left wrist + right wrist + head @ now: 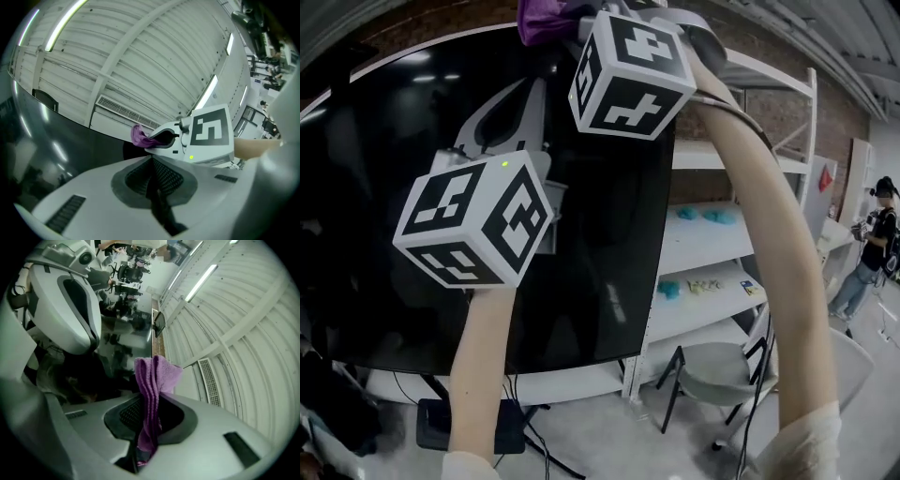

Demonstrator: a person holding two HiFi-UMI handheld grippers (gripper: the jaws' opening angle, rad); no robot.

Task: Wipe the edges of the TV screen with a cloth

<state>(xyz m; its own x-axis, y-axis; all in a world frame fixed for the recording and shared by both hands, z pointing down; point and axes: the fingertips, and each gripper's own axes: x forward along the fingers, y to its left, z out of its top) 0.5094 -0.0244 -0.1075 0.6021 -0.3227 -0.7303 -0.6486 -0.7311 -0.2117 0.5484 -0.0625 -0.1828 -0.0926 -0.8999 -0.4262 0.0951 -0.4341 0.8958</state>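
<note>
A large black TV screen (412,141) fills the left of the head view. My right gripper (572,23) is raised to the screen's top edge, shut on a purple cloth (539,19). In the right gripper view the folded cloth (152,380) stands clamped between the jaws, sticking out past the tips. My left gripper (502,112) hangs lower, in front of the glass, shut with nothing between its jaws (152,161). The left gripper view shows the right gripper with the cloth (138,137) above the dark screen (56,140).
White shelving (712,244) with small teal items stands right of the TV. A grey chair (712,370) sits below it. A person (874,239) stands at the far right. Cables and a black box (469,427) lie under the screen.
</note>
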